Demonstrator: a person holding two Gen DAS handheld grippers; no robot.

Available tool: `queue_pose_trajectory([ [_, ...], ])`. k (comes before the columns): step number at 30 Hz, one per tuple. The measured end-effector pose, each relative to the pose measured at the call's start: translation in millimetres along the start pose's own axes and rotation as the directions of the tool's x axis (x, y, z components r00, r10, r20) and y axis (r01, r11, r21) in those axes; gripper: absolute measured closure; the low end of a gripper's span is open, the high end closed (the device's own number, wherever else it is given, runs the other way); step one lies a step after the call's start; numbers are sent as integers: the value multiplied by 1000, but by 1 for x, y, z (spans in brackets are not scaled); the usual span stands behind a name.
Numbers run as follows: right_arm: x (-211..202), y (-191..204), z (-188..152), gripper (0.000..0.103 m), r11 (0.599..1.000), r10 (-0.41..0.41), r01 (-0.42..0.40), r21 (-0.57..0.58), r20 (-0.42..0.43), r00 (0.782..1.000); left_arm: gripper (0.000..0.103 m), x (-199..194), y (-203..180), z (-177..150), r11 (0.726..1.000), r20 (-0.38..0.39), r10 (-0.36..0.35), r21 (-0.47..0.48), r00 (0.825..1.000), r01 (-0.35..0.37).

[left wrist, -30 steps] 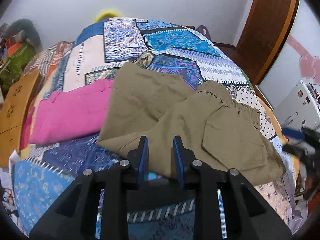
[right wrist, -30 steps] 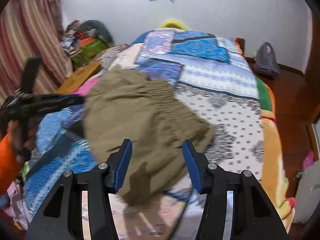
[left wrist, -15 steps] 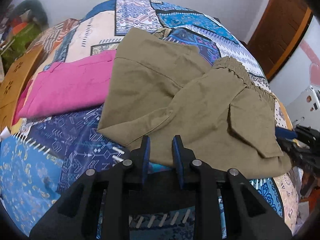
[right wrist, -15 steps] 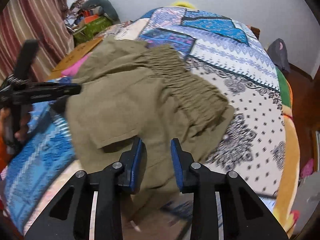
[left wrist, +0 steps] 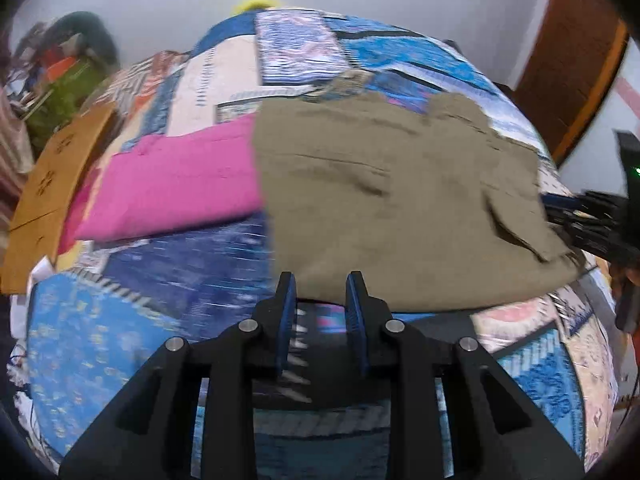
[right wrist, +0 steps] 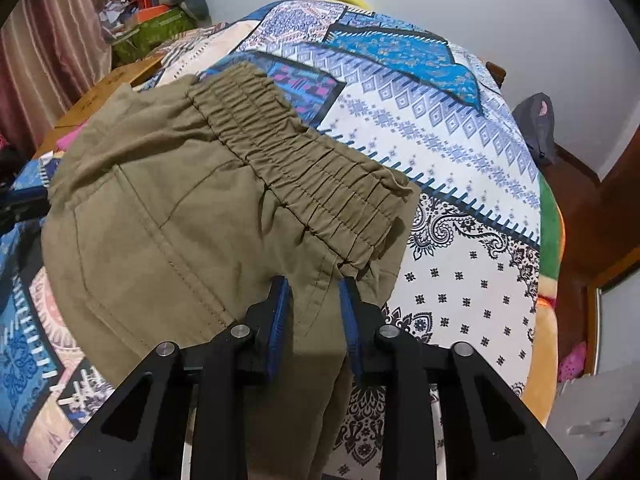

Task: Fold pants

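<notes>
Olive-green pants (left wrist: 400, 200) lie folded on a patchwork bedspread (left wrist: 160, 320). Their elastic waistband (right wrist: 296, 160) shows in the right wrist view, on the pants (right wrist: 160, 220). My left gripper (left wrist: 320, 284) sits at the pants' near edge, its jaws a narrow gap apart, with cloth at the tips; whether it grips is unclear. My right gripper (right wrist: 314, 284) has its jaws narrowly apart around the pants' fabric just below the waistband. The right gripper also shows at the right edge of the left wrist view (left wrist: 592, 220).
A folded pink garment (left wrist: 172, 184) lies left of the pants. A wooden board (left wrist: 52, 184) and a pile of clutter (left wrist: 64, 76) stand at the bed's left. A wooden door (left wrist: 576, 52) is at the right. The bedspread (right wrist: 460, 160) stretches to the right of the pants.
The pants now lie flatter and squarer, with the left edge lined up beside the pink garment. My right gripper has moved in under the waistband. The left view is motion-blurred.
</notes>
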State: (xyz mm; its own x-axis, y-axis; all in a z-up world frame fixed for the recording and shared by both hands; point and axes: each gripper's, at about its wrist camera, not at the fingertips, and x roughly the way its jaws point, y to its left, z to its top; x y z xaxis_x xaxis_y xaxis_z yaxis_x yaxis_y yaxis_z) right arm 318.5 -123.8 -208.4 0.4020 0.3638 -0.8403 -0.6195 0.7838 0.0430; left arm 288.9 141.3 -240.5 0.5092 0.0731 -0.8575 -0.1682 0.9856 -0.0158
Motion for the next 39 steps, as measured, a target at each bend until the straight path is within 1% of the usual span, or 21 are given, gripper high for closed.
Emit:
queue_pose_trajectory([
  [2, -12, -2, -6, 71, 999, -3, 2, 32, 23, 1000, 76, -2, 16, 6, 1000, -10, -10, -27, 1000, 10],
  [3, -20, -5, -9, 68, 998, 6, -8, 57, 40, 999, 72, -5, 22, 10, 999, -2, -17, -31, 1000, 17],
  [4, -25, -5, -10, 60, 997, 11, -15, 71, 53, 999, 68, -8, 25, 13, 999, 12, -13, -30, 1000, 14],
  [5, -34, -6, -13, 56, 996, 10, -16, 85, 71, 997, 54, -11, 27, 16, 1000, 32, -4, -27, 999, 5],
  [6, -39, -6, -14, 56, 996, 5, -13, 91, 83, 997, 40, -15, 28, 21, 1000, 66, 4, -22, 998, -3],
  [7, -47, -5, -16, 55, 995, -2, -8, 100, 97, 995, 36, -17, 28, 24, 1000, 88, 6, -22, 996, -4],
  [8, -50, -5, -16, 51, 994, -5, -6, 109, 105, 995, 34, -18, 28, 27, 1000, 104, 4, -20, 995, -2],
  [9, -55, -4, -19, 47, 992, -8, -6, 126, 110, 994, 34, -15, 27, 32, 1000, 103, -3, -15, 995, 5],
  [10, -57, -4, -19, 40, 990, -7, -9, 143, 112, 994, 34, -12, 26, 36, 1000, 96, -11, -12, 995, 12],
  [11, -58, -4, -20, 35, 987, -6, -13, 159, 116, 993, 34, -8, 25, 39, 1000, 89, -24, -10, 996, 25],
  [14, -52, -4, -19, 34, 980, -12, -12, 198, 118, 993, 34, 9, 21, 46, 998, 58, -59, -4, 997, 59],
  [20, -17, -16, -19, 34, 971, -27, 10, 240, 68, 997, 34, 51, 12, 47, 997, -35, -62, 38, 997, 63],
  [22, -9, -22, -19, 34, 966, -29, 7, 259, 84, 996, 32, 63, 10, 44, 996, -75, -75, 50, 994, 79],
  [26, 13, -32, -15, 34, 961, 20, -29, 276, 36, 999, 32, 70, 8, 42, 992, -72, -101, 71, 992, 106],
  [28, 20, -33, -13, 34, 960, 59, -65, 272, 29, 998, 35, 71, 7, 43, 990, -64, -115, 74, 991, 120],
  [30, 25, -36, -12, 34, 954, 99, -101, 282, 24, 995, 53, 72, 5, 45, 987, -58, -138, 76, 989, 142],
  [31, 26, -37, -12, 34, 952, 109, -111, 287, 22, 994, 55, 71, 2, 47, 988, -53, -131, 73, 990, 135],
  [33, 26, -38, -12, 36, 948, 135, -138, 288, 29, 990, 70, 69, -4, 49, 990, -35, -119, 77, 992, 121],
  [35, 27, -36, -12, 49, 945, 164, -167, 280, 34, 986, 78, 69, -8, 51, 991, -23, -105, 83, 994, 106],
  [37, 26, -33, -11, 52, 949, 163, -165, 269, 30, 986, 85, 67, -13, 51, 991, -12, -93, 93, 996, 93],
  [39, 25, -30, -11, 57, 952, 155, -159, 260, 36, 987, 95, 63, -20, 51, 989, 7, -80, 123, 997, 78],
])
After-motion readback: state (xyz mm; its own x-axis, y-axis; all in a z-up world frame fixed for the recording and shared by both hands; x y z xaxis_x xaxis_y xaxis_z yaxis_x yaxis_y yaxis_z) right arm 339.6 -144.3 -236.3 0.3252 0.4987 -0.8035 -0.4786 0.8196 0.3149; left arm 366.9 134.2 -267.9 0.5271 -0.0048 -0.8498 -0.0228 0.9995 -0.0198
